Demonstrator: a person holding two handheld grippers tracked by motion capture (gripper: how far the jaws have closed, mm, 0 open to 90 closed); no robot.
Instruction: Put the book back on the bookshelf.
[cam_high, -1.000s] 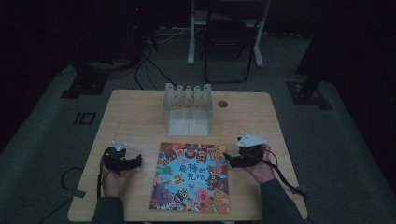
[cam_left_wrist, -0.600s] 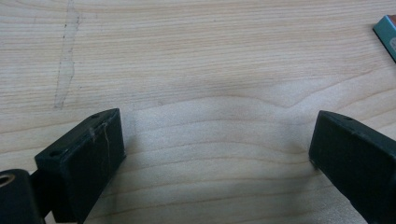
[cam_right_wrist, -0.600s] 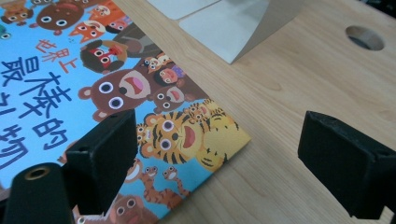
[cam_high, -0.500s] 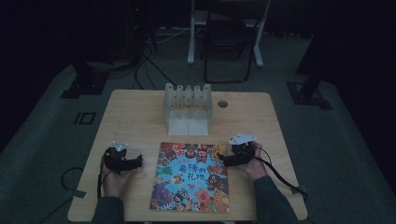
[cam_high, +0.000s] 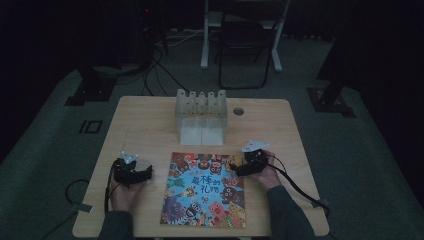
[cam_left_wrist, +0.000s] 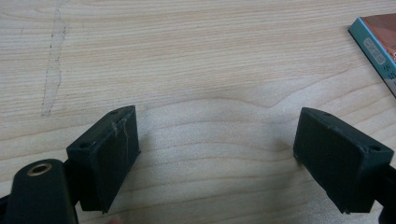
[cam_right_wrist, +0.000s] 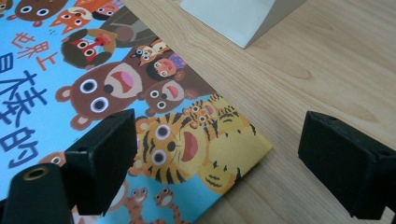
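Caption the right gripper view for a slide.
Open right gripper poised over the picture book's tiger corner on the wooden table.

Room, dimly lit. Rectangular light-wood table with rounded corners, set on dark grey-green carpeted floor. White-legged stand and dark folding chair placed beyond the table. Black cables laid across the floor; black floor bases positioned at both sides.

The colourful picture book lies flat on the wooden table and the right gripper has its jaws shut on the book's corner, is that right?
Not quite. The right gripper has its jaws open, astride the corner of the colourful picture book, as the right gripper view shows. The book does lie flat on the wooden table.
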